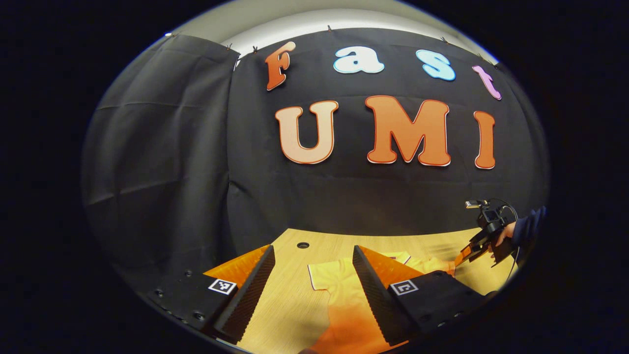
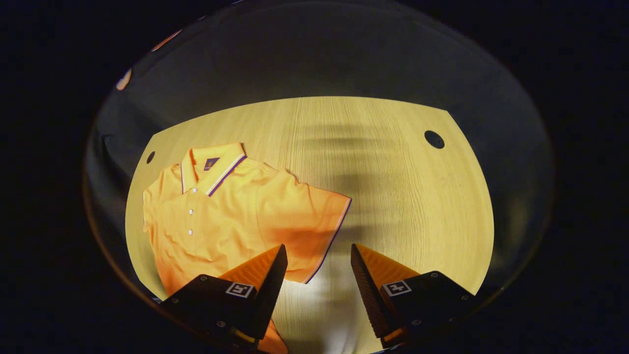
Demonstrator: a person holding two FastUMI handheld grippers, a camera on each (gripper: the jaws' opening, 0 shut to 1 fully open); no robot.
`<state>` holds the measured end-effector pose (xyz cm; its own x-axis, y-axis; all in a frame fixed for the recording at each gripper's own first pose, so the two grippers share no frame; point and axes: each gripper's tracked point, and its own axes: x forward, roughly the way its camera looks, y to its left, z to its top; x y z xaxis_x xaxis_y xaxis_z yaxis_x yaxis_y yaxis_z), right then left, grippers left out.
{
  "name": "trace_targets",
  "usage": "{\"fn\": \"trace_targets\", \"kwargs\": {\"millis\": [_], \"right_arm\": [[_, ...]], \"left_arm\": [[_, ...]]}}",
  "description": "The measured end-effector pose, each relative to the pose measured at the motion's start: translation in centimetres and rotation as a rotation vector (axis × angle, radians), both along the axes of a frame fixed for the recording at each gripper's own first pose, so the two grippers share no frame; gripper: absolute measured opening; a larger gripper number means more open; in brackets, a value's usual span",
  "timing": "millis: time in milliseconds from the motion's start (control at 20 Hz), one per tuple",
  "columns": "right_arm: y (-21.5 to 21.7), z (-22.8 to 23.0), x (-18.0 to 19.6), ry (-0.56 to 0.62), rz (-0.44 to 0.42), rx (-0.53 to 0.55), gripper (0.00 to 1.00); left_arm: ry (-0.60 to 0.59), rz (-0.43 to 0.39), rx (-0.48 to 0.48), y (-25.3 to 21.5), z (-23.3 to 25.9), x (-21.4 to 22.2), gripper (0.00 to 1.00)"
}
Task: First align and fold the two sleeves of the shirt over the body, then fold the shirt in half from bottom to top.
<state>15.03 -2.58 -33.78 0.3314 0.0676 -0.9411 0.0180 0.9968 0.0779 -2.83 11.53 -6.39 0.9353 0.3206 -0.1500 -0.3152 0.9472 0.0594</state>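
Both my grippers, left (image 1: 313, 275) and right (image 2: 318, 273), jaws wide, empty; polo shirt (image 2: 231, 216) flat on desk (image 2: 417, 196) ahead; collar (image 2: 212, 167) visible from right gripper view.

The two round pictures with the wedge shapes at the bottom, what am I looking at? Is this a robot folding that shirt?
No robot arm here: a person holds a two-finger gripper in each hand, and a camera rides on each one, looking out along its fingers. The wedges are those fingers.

The left gripper view looks low across a wooden table toward the booth's black cloth wall. The left gripper is open, with part of an orange polo shirt lying beyond it. At the far right, a hand holds the other gripper.

The right gripper view looks down on the same shirt, spread flat, collar up, sleeve sticking out. The right gripper hangs open near that sleeve's edge. Nothing is held, and no fold is made yet.
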Motion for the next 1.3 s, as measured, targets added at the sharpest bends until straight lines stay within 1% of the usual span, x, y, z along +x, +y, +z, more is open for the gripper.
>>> {"fn": "trace_targets", "kwargs": {"millis": [300, 350, 400, 450, 500, 550, 600, 650, 700, 750, 800, 850, 900, 950, 1000, 1050, 1150, 1250, 1300], "right_arm": [[-0.2, -3.4, 0.6, 0.092, -0.021, -0.022, 0.79], [0.0, -4.0, 0.7, 0.107, -0.031, -0.017, 0.73], [0.1, -4.5, 0.6, 0.122, -0.035, -0.012, 0.63], [0.3, -5.0, 0.6, 0.137, -0.04, -0.012, 0.65], [0.6, -5.4, 0.5, 0.152, -0.036, -0.005, 0.54], [0.8, -5.8, 0.1, 0.179, -0.031, -0.003, 0.5], [0.9, -5.6, 0.5, 0.168, -0.026, -0.014, 0.53], [0.9, -6.5, 0.7, 0.167, -0.017, -0.031, 0.54], [1.3, -5.9, 0.7, 0.148, -0.017, -0.035, 0.46], [1.6, -5.7, 0.8, 0.13, 0.001, -0.031, 0.36], [1.5, -5.7, 0.9, 0.119, 0.024, -0.03, 0.17], [1.6, -5.5, 1.1, 0.111, 0.028, -0.004, 0.16], [2.3, -5.0, 1.5, 0.102, -0.02, 0.046, 0.06], [3.2, -4.8, 1.6, 0.112, -0.051, 0.116, 0.06], [3.6, -3.9, 1.9, 0.086, -0.069, 0.15, 0.06], [4.1, -3.0, 2.7, 0.042, -0.05, 0.169, 0.06], [4.8, -1.0, 3.6, -0.007, -0.011, 0.169, 0.06], [5.0, 0.4, 4.3, -0.041, -0.012, 0.165, 0.06], [5.9, 1.1, 4.2, -0.039, -0.003, 0.197, 0.06]], "left_arm": [[0.05, 0.008, 0.007, -0.7, -1.2, 0.8, 0.98], [0.058, 0.004, 0.008, -0.9, -1.4, 0.9, 0.98], [0.065, -0.001, 0.009, -1.1, -1.6, 1.0, 0.98], [0.07, -0.004, 0.011, -1.3, -1.8, 1.1, 0.98], [0.076, -0.007, 0.012, -1.5, -1.9, 1.2, 0.98], [0.081, -0.007, 0.013, -1.5, -2.0, 1.3, 0.97], [0.087, -0.005, 0.012, -1.5, -2.1, 1.3, 0.97], [0.092, -0.004, 0.01, -1.4, -2.4, 1.3, 0.97], [0.094, -0.002, 0.008, -1.4, -2.4, 1.5, 0.97], [0.099, 0.0, 0.003, -1.3, -2.6, 1.6, 0.97], [0.102, 0.0, -0.003, -1.4, -2.9, 1.5, 0.97], [0.103, -0.001, -0.008, -1.4, -2.9, 1.6, 0.97], [0.103, -0.003, -0.01, -1.4, -2.9, 1.6, 0.97], [0.105, -0.003, -0.012, -1.4, -2.9, 1.7, 0.97], [0.106, -0.002, -0.012, -1.4, -3.0, 1.6, 0.96], [0.105, -0.003, -0.014, -1.3, -3.1, 1.7, 0.96], [0.11, -0.002, -0.02, -1.1, -3.3, 1.7, 0.97], [0.116, 0.0, -0.029, -1.0, -3.7, 1.9, 0.96], [0.119, 0.0, -0.032, -1.0, -3.7, 1.8, 0.96]]}}
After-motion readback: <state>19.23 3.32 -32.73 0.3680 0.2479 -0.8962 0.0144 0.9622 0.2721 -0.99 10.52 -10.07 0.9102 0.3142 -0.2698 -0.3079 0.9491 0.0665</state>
